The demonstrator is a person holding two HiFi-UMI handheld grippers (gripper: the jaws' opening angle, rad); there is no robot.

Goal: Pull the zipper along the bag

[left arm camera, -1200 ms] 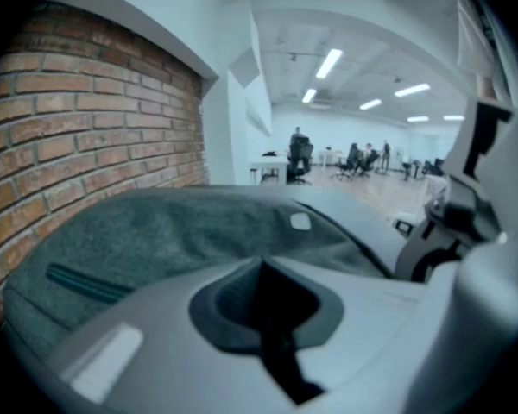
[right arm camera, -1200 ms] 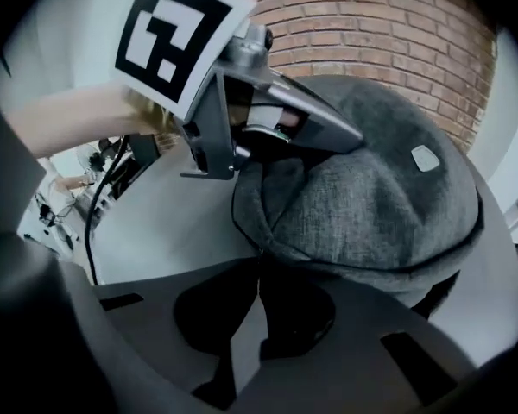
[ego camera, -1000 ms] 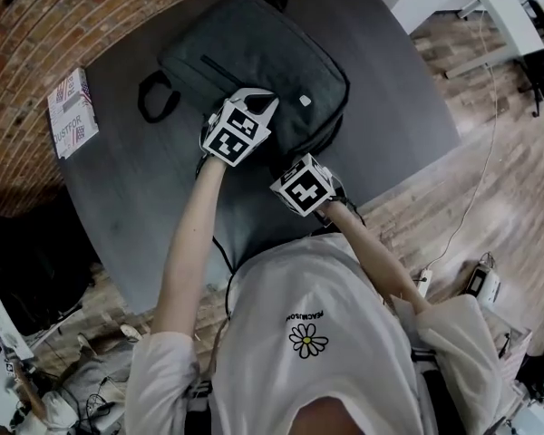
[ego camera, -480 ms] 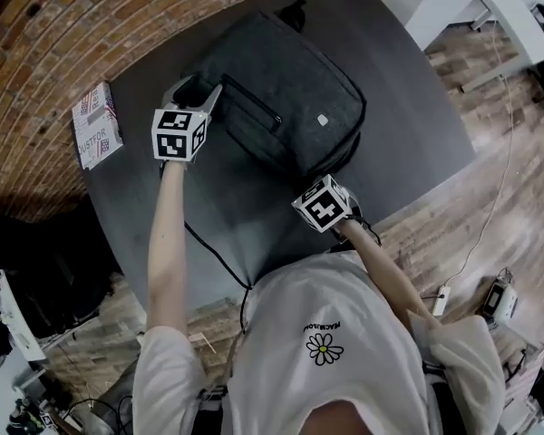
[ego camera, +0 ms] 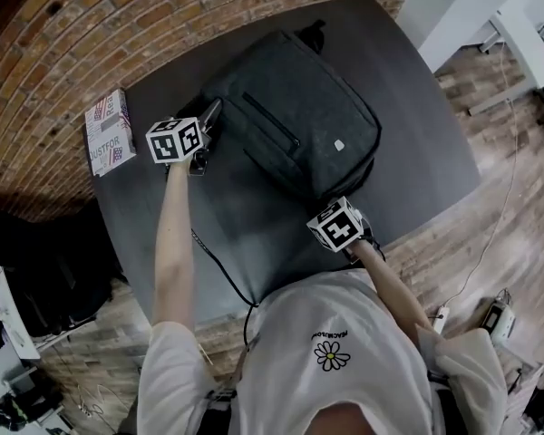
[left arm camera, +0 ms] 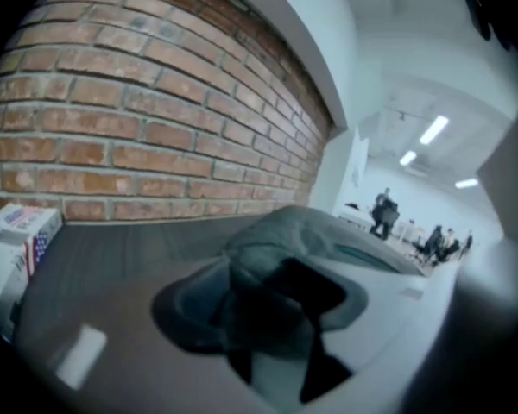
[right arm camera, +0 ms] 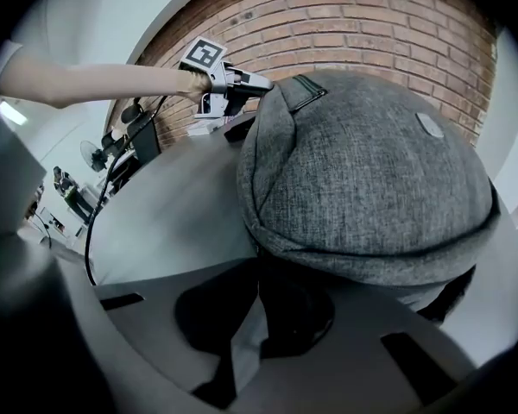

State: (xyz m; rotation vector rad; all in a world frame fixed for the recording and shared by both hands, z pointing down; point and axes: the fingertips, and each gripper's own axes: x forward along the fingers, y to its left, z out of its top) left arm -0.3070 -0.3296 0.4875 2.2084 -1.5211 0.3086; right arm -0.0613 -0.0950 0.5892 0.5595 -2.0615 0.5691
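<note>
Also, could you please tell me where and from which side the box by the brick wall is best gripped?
Probably across its narrower width, coming down from above. The box lies flat on the table, printed face up, so its long side edges are the parallel faces to pinch. The brick wall stands close beside it, which rules out a level approach from that side.

Left tool [ego camera: 208, 120] jaws just opening, empty; right tool [right arm camera: 259, 270] closed, pointing down.
</note>
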